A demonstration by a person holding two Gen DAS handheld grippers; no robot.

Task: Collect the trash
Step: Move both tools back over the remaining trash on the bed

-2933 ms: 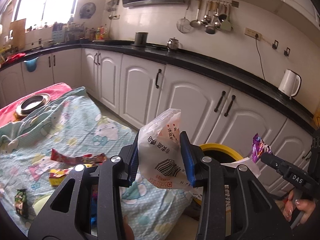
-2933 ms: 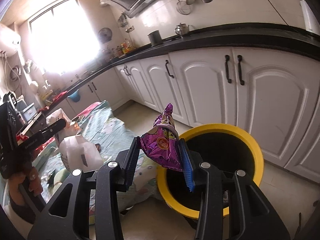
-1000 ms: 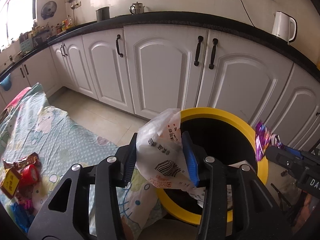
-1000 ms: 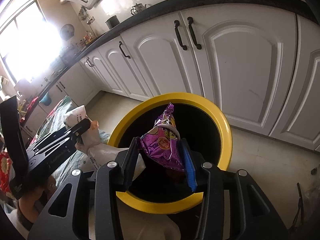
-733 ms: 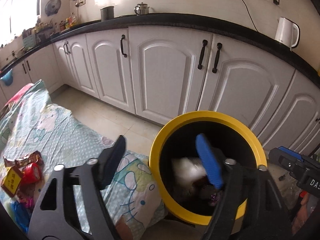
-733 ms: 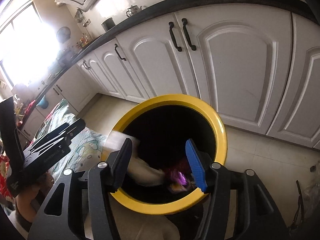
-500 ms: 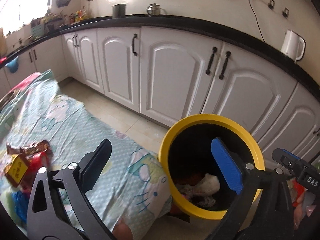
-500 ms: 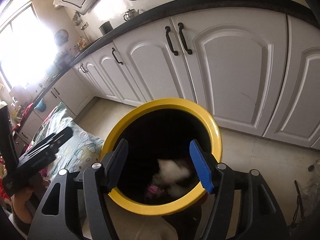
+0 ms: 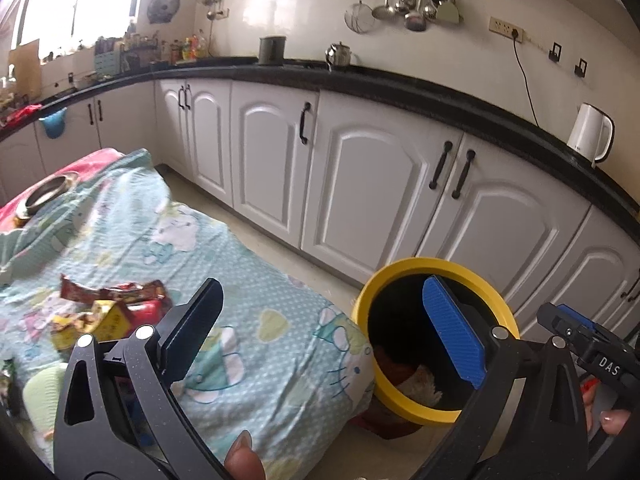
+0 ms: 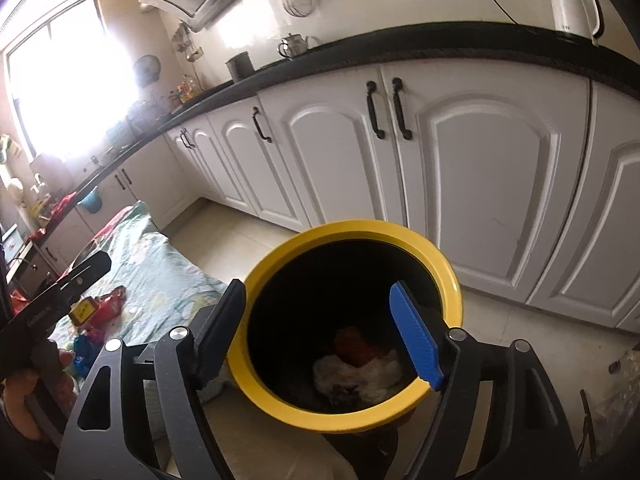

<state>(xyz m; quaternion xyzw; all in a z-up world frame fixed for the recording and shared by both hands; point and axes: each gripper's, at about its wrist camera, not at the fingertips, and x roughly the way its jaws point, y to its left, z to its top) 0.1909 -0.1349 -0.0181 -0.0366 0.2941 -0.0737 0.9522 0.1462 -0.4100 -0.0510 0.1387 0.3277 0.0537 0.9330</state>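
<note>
Left gripper point(image 9: 320, 320) gapes wide and empty at lower centre! Lower left, wrappers point(image 9: 108, 312) litter the bedsheet point(image 9: 248, 280). Lower right, the yellow-rimmed bin point(image 9: 424, 266) holds crumpled trash point(image 10: 356, 372). Right gripper point(image 10: 320, 328) hangs wide open over it, empty too. The risk, I'd say: those crinkly wrappers slipping out mid-carry on a shallow pinch.
</note>
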